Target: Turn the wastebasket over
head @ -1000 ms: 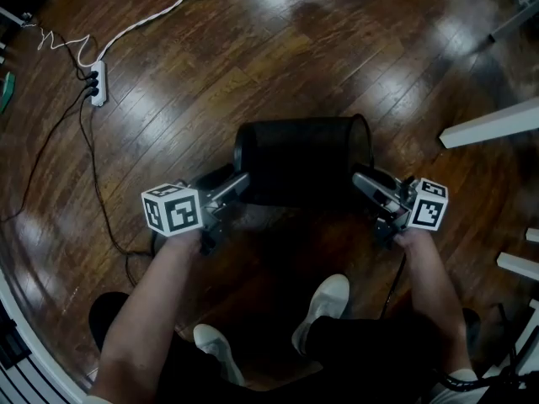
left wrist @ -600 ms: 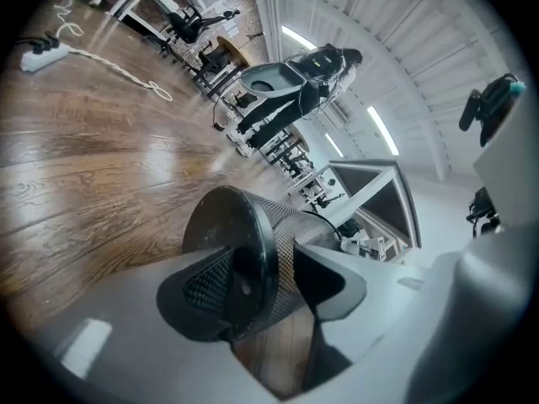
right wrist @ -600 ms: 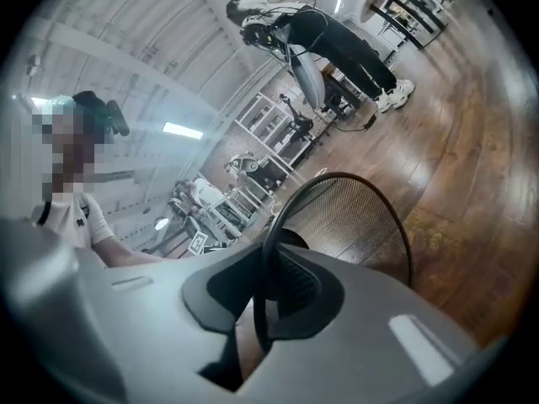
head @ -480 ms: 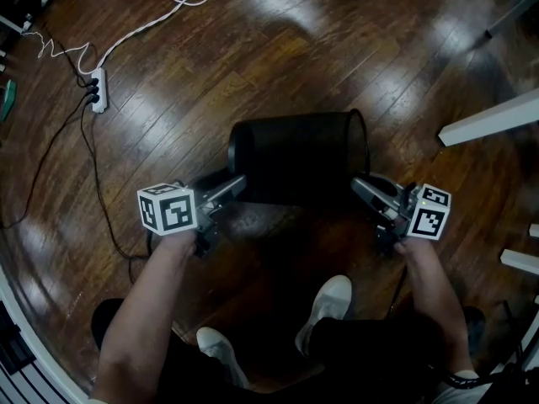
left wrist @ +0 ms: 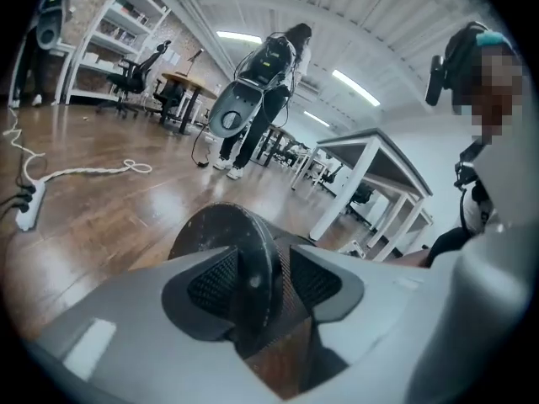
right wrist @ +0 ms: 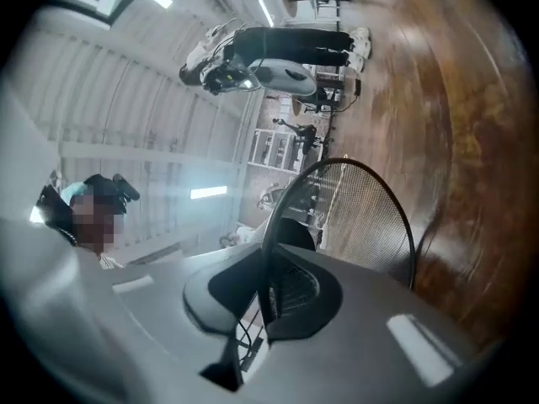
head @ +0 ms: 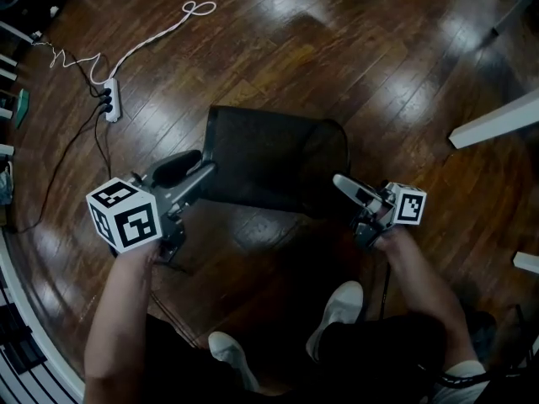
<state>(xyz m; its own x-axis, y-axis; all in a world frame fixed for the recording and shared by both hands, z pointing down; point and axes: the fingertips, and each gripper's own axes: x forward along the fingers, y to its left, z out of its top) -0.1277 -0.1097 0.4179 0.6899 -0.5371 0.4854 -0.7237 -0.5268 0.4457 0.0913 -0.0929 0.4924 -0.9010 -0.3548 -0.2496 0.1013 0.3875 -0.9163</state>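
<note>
While head view looks steeply down, black mesh wastebasket (head: 274,162) is tipped on side mid-frame over wooden floor (head: 337,49). Left gripper (head: 207,170) at its left end, right gripper (head: 339,181) at its right end.
Left gripper view: jaws wide, closing, edge of round base (left wrist: 217,232) between them.
Right gripper view: jaws clamped tight on thin wire rim (right wrist: 264,242).
</note>
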